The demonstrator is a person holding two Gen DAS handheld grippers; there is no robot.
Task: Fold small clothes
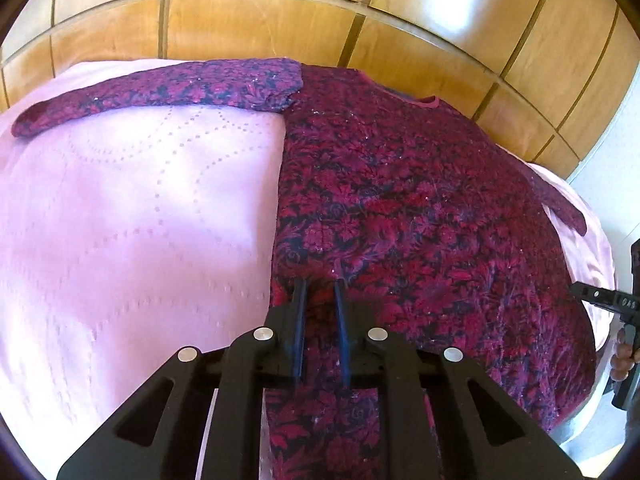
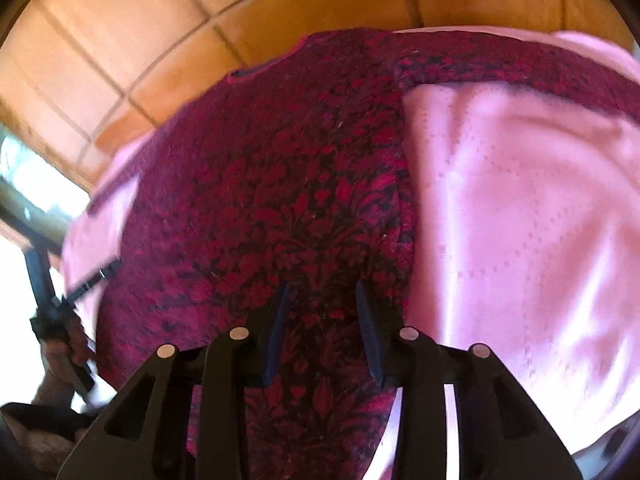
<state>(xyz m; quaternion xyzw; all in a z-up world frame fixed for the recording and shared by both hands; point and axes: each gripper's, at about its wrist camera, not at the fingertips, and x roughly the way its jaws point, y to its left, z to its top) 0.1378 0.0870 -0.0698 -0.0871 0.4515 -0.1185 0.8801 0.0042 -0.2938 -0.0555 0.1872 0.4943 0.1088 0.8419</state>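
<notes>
The right gripper (image 1: pixel 576 289) carries white digits, perhaps "048"; the blur makes this uncertain. The patterned crimson top (image 1: pixel 400 208) lies flat on the pink bedspread (image 1: pixel 140 220), one sleeve stretching left along the far edge. Open bedspread fills the left side. The left gripper (image 1: pixel 320 284) pinches the top's near hem; the right one's fingers stand apart over it.

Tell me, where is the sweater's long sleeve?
In the left wrist view the sleeve lies stretched out to the left from the sweater, flat along the far edge of the pink bedspread, near the wooden headboard.
</notes>
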